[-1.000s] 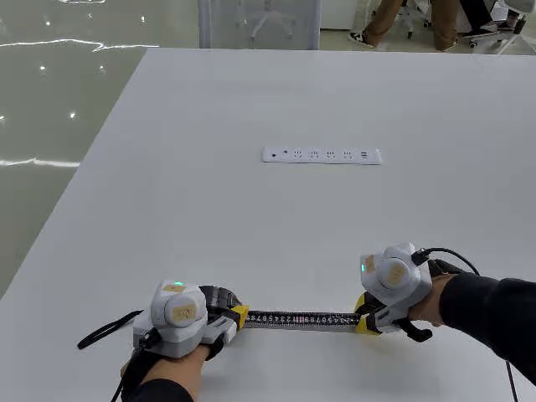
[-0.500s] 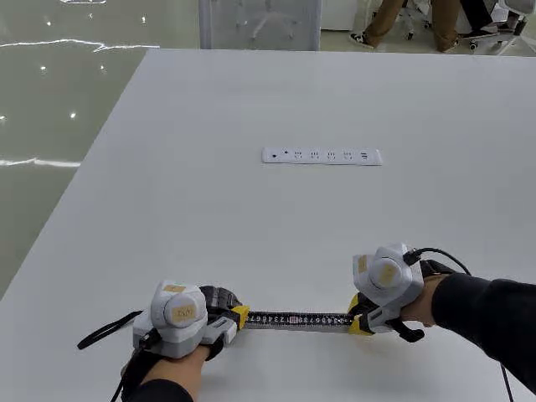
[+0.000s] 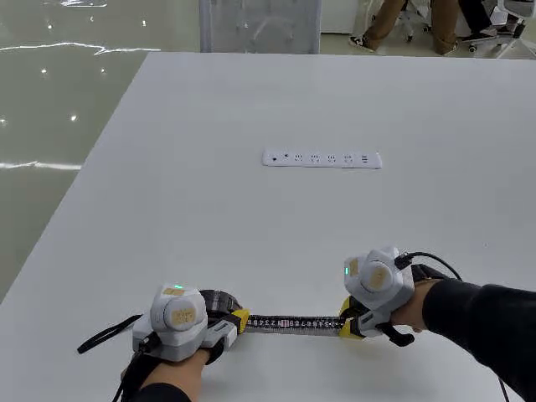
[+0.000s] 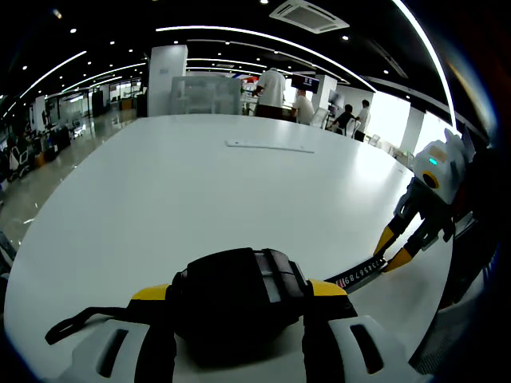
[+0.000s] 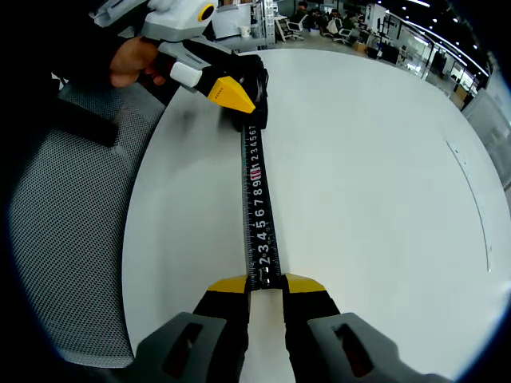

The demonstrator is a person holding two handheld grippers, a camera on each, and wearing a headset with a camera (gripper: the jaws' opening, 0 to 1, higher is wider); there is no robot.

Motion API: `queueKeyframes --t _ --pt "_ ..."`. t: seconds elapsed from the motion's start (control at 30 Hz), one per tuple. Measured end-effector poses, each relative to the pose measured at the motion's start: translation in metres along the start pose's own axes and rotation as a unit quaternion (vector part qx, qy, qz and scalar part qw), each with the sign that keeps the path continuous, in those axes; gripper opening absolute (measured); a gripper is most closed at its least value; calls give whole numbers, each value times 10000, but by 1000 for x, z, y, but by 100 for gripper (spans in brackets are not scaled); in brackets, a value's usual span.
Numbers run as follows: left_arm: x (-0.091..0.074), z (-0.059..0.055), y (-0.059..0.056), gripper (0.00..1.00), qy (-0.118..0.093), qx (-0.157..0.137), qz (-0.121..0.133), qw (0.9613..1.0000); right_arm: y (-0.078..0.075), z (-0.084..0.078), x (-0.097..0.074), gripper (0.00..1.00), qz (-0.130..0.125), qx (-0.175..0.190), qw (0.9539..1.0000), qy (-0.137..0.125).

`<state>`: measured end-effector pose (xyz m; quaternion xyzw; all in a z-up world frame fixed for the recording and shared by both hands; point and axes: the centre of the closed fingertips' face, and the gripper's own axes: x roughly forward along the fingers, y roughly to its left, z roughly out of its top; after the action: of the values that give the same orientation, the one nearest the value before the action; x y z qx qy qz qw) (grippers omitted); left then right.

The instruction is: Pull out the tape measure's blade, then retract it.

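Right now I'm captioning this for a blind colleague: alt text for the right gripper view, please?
The right gripper pinches the tip of a tape measure blade, which runs straight across a white table to its black case, held by the left gripper at the top. A grey mesh chair shows at left.

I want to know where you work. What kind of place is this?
Probably a big open office or lab: a long white table with a power strip on it, rows of ceiling lights, and people farther back.
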<state>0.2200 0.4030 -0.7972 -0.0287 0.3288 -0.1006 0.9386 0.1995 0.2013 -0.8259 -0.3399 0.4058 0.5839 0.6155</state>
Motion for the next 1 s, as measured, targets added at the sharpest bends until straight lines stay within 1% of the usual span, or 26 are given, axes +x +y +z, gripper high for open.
queueKeyframes --t 0.23,0.33,0.7,1.0 --pt "0 0 0 60 -2 -9 -4 10000 -1 4 3 12 -21 -33 10000 -20" --pt "0 0 0 60 -4 -10 -5 10000 0 8 4 12 -3 72 9999 -91" --pt "0 0 0 60 -6 -18 -15 10000 0 19 10 12 8 129 9997 -197" --pt "0 0 0 60 -11 -19 -17 10000 -1 26 13 12 -14 73 9997 -239"
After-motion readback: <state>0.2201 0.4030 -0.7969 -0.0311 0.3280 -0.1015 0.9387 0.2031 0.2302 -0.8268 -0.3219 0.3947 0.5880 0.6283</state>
